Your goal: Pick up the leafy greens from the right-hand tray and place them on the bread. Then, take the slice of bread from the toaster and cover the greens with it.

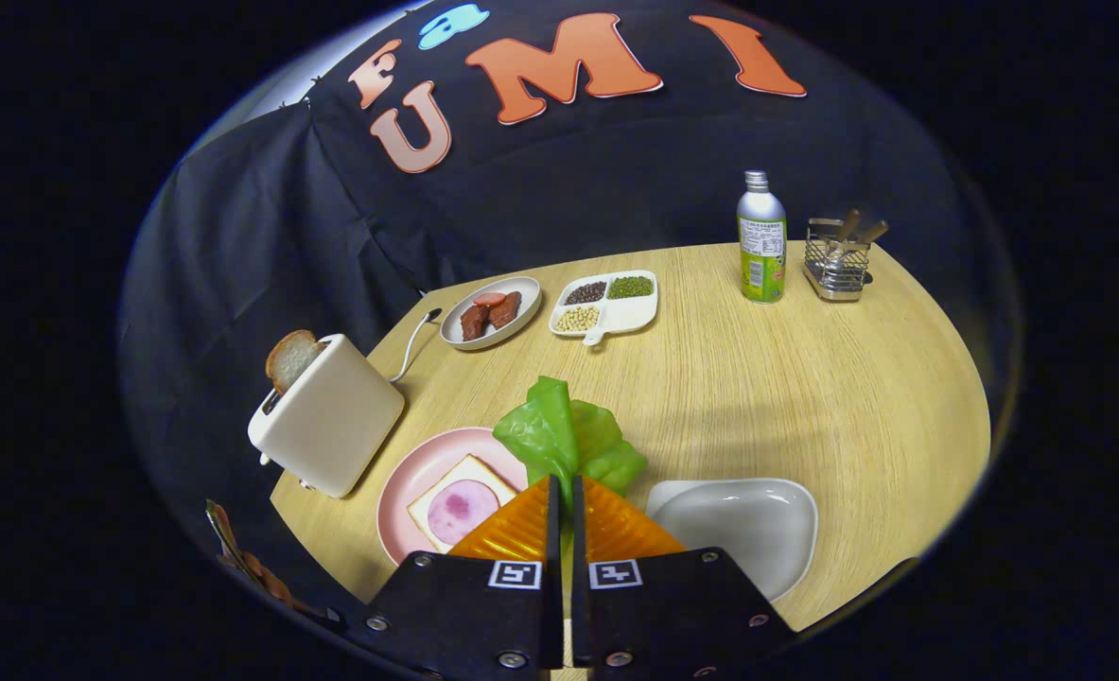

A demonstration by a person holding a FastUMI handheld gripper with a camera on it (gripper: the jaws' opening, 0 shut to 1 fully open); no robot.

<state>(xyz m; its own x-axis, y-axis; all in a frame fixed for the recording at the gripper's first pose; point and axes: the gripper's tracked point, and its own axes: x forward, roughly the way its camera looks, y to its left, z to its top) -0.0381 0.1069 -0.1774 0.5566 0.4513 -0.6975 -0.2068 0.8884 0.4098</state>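
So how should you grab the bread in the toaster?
Take the bread slice by its rounded top, which sticks out of the toaster slot, coming from above with a finger on each flat face. The tool is shut on the leafy greens now.

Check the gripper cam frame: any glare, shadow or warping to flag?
Gripper view: strong fisheye bend, table edge curves; soft glare on the white tray and bottle; faint shadow bands across the table; focus sharp on the leafy greens pinched in the gripper.
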